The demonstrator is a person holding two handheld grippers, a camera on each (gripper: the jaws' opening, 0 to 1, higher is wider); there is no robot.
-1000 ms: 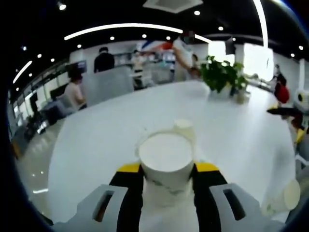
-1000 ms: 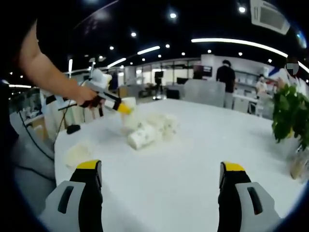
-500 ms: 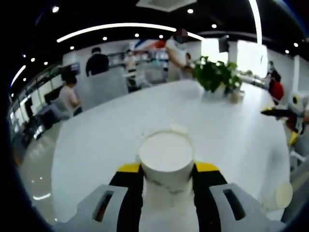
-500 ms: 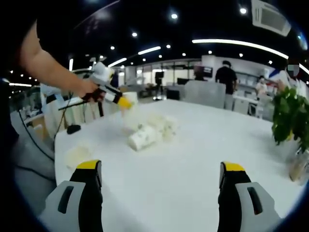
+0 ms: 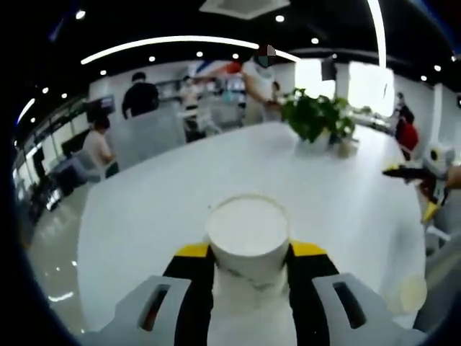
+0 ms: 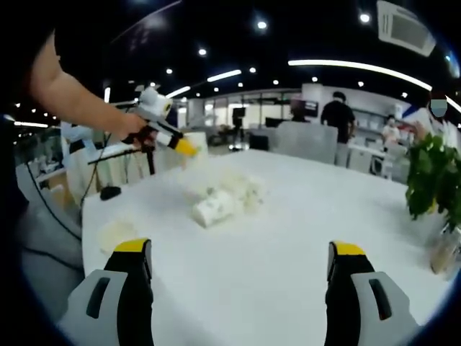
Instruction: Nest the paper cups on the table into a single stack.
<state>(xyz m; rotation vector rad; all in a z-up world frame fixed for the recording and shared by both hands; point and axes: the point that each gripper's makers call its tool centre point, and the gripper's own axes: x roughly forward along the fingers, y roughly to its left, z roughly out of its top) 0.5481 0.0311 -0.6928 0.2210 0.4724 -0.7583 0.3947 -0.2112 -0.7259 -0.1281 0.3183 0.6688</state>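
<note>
My left gripper (image 5: 248,254) is shut on a white paper cup (image 5: 248,232), held upright between its yellow-tipped jaws above the white table (image 5: 158,202). In the right gripper view that same gripper (image 6: 167,134) hangs in a person's hand above a cluster of white cups (image 6: 241,189), with one cup (image 6: 213,207) lying on its side. A lone cup (image 6: 115,232) sits near the table's left edge. Another cup (image 5: 407,294) shows at the lower right of the left gripper view. My right gripper (image 6: 240,252) is open, low over bare table, with nothing between its jaws.
A potted green plant (image 5: 315,119) stands at the far side of the table and appears as the plant (image 6: 432,180) at the right. The right gripper (image 5: 414,173) enters from the right. People and chairs stand beyond the table.
The left gripper has risen with its cup. The cup seen just behind the held one a second ago is now hidden by it. The right gripper has stayed in place.
</note>
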